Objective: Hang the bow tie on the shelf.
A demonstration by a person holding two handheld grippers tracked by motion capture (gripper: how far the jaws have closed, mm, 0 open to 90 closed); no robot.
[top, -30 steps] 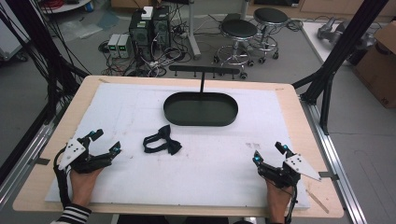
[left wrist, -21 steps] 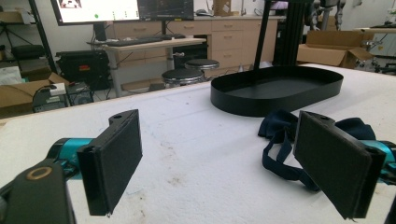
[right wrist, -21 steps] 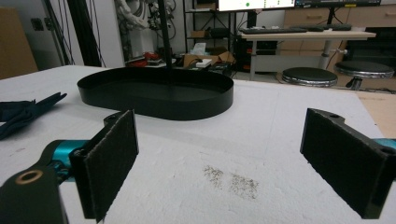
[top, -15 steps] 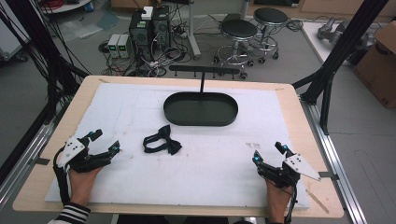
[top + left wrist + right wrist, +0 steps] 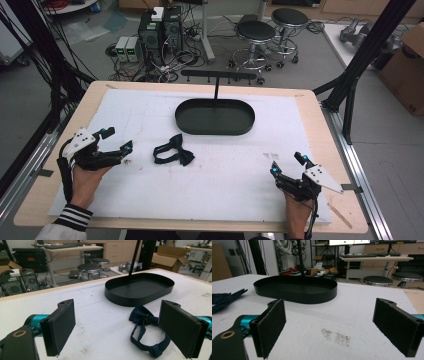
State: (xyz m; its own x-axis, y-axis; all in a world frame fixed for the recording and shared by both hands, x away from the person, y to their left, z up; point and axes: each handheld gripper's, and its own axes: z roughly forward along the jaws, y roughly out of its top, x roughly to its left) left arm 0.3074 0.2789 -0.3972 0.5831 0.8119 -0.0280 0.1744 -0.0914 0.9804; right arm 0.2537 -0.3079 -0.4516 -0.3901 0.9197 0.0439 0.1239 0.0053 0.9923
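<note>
A dark navy bow tie with its strap looped lies flat on the white mat, left of the middle. In the left gripper view the bow tie sits just ahead of the right-hand jaw. My left gripper rests open at the mat's left side, a short way left of the tie. My right gripper rests open near the front right, nothing between its jaws. A black oval tray with an upright T-shaped hanger post stands at the back centre, also the tray in the right gripper view.
The white foam mat covers most of the wooden table. A smudge of dark specks marks the mat ahead of my right gripper. Stools, computers and cables stand on the floor beyond the far edge.
</note>
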